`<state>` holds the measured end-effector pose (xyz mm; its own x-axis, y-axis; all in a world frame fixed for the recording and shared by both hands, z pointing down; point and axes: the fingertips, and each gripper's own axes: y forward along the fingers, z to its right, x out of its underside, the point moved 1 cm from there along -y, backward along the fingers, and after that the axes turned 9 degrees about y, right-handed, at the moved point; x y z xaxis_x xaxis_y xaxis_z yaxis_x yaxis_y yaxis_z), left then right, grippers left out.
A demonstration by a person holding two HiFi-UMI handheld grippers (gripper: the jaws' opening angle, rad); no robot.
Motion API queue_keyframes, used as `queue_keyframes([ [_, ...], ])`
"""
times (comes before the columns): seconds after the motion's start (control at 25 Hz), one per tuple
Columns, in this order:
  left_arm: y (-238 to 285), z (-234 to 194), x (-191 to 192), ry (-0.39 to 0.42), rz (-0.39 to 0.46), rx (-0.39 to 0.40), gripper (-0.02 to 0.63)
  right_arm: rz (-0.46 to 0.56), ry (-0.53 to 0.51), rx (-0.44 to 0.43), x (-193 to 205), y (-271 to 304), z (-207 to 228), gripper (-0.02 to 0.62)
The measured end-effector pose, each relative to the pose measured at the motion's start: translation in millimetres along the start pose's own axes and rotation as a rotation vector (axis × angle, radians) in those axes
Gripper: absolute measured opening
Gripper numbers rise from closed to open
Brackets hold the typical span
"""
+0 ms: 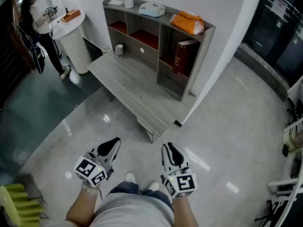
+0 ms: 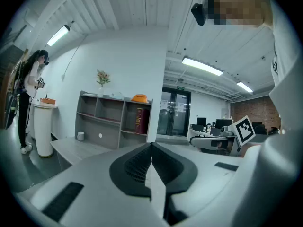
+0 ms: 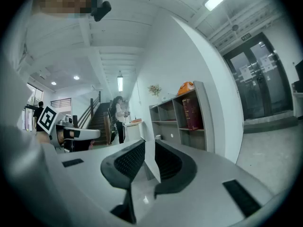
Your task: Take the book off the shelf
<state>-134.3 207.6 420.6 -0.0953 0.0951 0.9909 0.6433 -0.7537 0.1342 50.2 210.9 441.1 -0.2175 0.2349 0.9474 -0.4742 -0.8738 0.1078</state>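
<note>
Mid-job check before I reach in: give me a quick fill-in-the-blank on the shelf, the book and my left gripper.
1. The book stands ___ in the rightmost column of the shelf.
2. The bag lying on the shelf top, right above the book, is ___ in colour.
3. The left gripper has its jaws ___, with nothing between them.

Missing words: upright; orange; shut.
</note>
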Motion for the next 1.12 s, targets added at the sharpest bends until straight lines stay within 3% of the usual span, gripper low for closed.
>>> queue_keyframes([
  [0.48, -9.5, -27.8, -0.9, -0.043, 0.027, 0.081, 0.017, 0.008, -0.016, 0.038, -1.0, 20.6, -33.0, 0.074],
  [0.72, -17.6, -62.8, 1.4, -0.048, 0.042, 0.120, 0.017, 0.048, 0.012, 0.078, -2.6, 45.3, -47.6, 0.074],
  [1.12, -15.6, -110.6, 18.2, -0.064, 0.044, 0.192, 0.017, 0.020, -0.018, 0.151, 15.4, 80.3, -64.4, 0.074],
])
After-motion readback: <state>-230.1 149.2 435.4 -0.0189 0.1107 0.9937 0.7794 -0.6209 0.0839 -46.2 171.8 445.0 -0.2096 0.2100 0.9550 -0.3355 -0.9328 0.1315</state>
